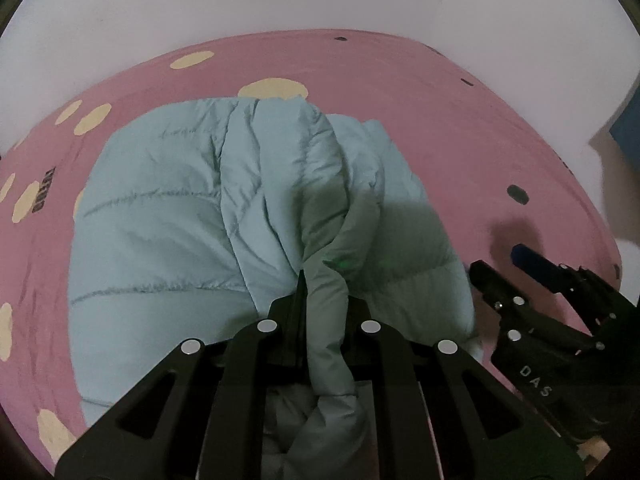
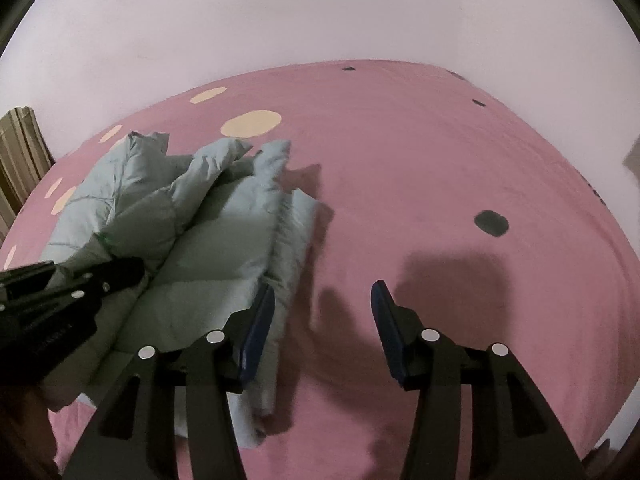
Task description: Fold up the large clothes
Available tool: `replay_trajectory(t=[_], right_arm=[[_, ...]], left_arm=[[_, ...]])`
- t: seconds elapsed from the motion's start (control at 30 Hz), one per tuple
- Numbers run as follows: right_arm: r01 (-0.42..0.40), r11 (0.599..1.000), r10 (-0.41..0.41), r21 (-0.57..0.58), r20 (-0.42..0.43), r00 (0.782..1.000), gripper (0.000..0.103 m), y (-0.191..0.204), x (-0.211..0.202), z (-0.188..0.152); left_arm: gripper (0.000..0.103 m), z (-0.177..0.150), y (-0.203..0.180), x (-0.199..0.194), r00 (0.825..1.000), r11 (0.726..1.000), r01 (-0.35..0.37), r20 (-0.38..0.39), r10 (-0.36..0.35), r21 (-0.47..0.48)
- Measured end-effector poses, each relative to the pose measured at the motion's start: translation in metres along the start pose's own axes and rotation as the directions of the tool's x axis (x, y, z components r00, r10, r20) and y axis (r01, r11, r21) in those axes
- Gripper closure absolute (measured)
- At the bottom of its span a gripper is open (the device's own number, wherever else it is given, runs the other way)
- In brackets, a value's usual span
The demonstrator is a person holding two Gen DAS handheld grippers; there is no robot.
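A light blue puffer jacket [image 1: 168,216] lies partly folded on a pink bed sheet [image 1: 400,88]. My left gripper [image 1: 320,304] is shut on a fold of the jacket and lifts it a little above the rest. In the right wrist view the jacket [image 2: 208,236] lies at the left, with the left gripper [image 2: 120,272] clamped on it. My right gripper [image 2: 322,300] is open and empty, just right of the jacket's edge, over the bare sheet. It also shows at the right of the left wrist view [image 1: 496,260].
The pink sheet [image 2: 420,160] has cream dots [image 2: 251,123] and dark dots [image 2: 491,223]. A white wall [image 2: 320,12] stands behind the bed. A striped brown thing [image 2: 20,148] is at the far left edge.
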State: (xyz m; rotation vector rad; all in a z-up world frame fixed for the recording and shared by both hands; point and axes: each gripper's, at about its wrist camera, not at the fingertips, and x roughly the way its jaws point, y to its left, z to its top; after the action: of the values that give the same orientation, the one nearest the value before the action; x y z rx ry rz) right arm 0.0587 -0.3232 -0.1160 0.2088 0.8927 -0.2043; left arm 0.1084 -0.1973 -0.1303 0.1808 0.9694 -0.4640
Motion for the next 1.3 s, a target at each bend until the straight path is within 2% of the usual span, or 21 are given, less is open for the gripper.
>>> replay_trajectory(t=[0.13, 0.3, 0.37, 0.43, 0.53, 0.63, 0.77, 0.87, 1.03, 1.1, 1.23, 1.3], right_arm=[[0.008, 1.000, -0.008, 0.012, -0.007, 1.000, 0.053, -0.003, 0.001, -0.003], [0.023, 1.000, -0.023, 0.008, 0.002, 1.000, 0.053, -0.004, -0.002, 0.002], [0.028, 1.000, -0.028, 0.001, 0.007, 1.000, 0.053, -0.003, -0.002, 0.005], [0.033, 0.999, -0.033, -0.006, 0.012, 0.999, 0.053, 0.000, -0.002, 0.008], [0.033, 0.999, -0.033, -0.014, 0.018, 0.999, 0.053, 0.004, -0.005, 0.011], [0.025, 0.999, -0.025, -0.021, 0.028, 0.999, 0.052, 0.011, -0.010, 0.016], [-0.013, 1.000, 0.013, -0.012, 0.037, 0.999, 0.050, 0.021, -0.016, 0.020], [-0.061, 0.998, 0.060, 0.002, 0.046, 0.997, 0.038, 0.032, -0.018, 0.027], [-0.177, 0.983, 0.177, 0.048, 0.012, 0.984, 0.034, 0.056, -0.010, 0.037], [-0.219, 0.973, 0.221, 0.066, -0.020, 0.975, 0.033, 0.066, -0.002, 0.038], [-0.229, 0.971, 0.235, 0.069, -0.089, 0.968, 0.032, 0.086, 0.015, 0.032], [-0.259, 0.962, 0.267, 0.082, -0.120, 0.956, 0.033, 0.091, 0.023, 0.029]], left_arm=[[0.092, -0.006, -0.006, 0.003, 1.000, 1.000, -0.009, 0.008, 0.009, 0.007], [0.087, -0.007, -0.007, -0.016, 0.999, 1.000, 0.009, 0.043, -0.010, 0.014], [0.080, -0.007, -0.007, -0.028, 0.998, 1.000, 0.025, 0.064, -0.026, 0.016], [0.067, -0.008, -0.007, -0.044, 0.995, 0.999, 0.044, 0.093, -0.046, 0.017], [0.060, -0.010, -0.002, -0.072, 0.987, 0.999, 0.045, 0.152, -0.048, 0.023], [0.053, -0.016, 0.013, -0.093, 0.980, 1.000, 0.018, 0.200, -0.019, 0.010], [0.050, -0.025, 0.053, -0.107, 0.969, 0.996, -0.047, 0.238, 0.063, -0.071], [0.049, -0.033, 0.091, -0.104, 0.965, 0.982, -0.105, 0.223, 0.138, -0.155], [0.049, -0.047, 0.136, -0.097, 0.958, 0.954, -0.161, 0.191, 0.213, -0.255], [0.049, -0.052, 0.146, -0.091, 0.959, 0.947, -0.169, 0.178, 0.222, -0.273], [0.049, -0.060, 0.157, -0.084, 0.964, 0.944, -0.161, 0.158, 0.213, -0.288], [0.049, -0.063, 0.158, -0.079, 0.968, 0.945, -0.151, 0.149, 0.200, -0.289]])
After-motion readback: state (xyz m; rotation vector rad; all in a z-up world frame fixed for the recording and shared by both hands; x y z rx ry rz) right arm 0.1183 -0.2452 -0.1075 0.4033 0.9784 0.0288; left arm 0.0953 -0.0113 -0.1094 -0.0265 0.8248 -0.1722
